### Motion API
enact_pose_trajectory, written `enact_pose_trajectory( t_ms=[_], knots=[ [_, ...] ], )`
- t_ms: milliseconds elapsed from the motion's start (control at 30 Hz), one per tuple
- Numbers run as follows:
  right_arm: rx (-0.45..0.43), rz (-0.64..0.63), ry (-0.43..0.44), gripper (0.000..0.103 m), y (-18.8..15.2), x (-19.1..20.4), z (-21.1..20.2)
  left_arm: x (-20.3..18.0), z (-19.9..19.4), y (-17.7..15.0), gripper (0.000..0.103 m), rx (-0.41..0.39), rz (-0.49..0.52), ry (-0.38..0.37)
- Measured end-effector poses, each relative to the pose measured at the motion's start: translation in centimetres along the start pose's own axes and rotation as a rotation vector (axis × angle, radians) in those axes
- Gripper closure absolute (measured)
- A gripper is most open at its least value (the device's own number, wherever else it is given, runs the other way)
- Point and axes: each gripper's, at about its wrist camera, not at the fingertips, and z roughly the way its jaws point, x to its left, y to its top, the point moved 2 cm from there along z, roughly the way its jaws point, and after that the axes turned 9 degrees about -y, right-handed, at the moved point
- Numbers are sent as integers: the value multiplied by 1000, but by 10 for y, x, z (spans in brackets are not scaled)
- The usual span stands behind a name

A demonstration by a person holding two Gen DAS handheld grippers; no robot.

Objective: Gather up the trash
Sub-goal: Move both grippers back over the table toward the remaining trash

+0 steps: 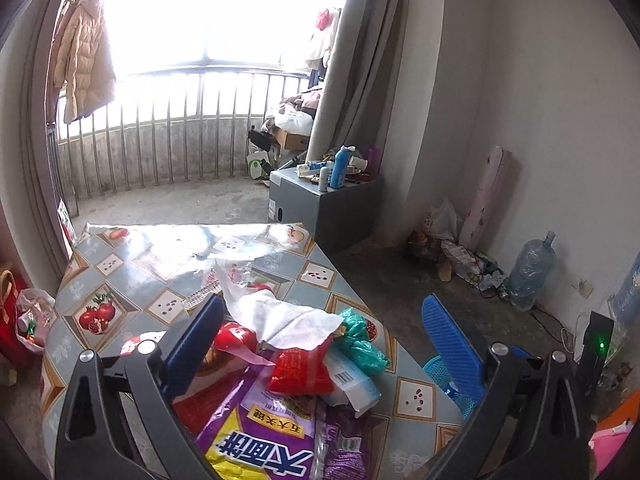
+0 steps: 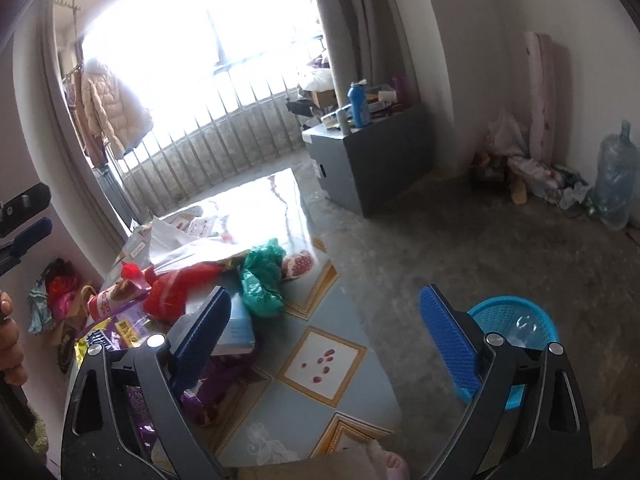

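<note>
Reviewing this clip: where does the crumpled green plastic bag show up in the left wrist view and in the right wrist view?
Left wrist: green plastic bag lies right of centre, on the table's right edge, beside the red packet.
Right wrist: green plastic bag sits left of centre, above the left finger of the tongs.
Shared landmark: the blue bottle on the grey cabinet.

The left gripper [image 1: 320,332] is showing two dark grey arms with triangular cut-outs, each carrying round silver screw heads near its blue finger pads [image 1: 452,344] (the right-hand pad is displaying a ribbed, gridded face). The right gripper [image 2: 326,320] is wearing the same build: grey cut-out arms, silver screws, blue textured fingers [image 2: 448,336]. A hand [image 2: 9,344] is appearing at the far left of it, beside dark rig parts.
</note>
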Motion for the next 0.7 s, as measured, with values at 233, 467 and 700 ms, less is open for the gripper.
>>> enact_pose_trajectory(
  t_ms=[233,467,700],
  knots=[
    [103,61,64,26,3,-9,20,10,3,-5,6,-10,75,-10],
    [197,86,141,36,7,13,45,31,18,2,13,39,143,45],
    [250,64,198,40,24,43,73,100,49,39,24,139,-27,15]
  ],
)
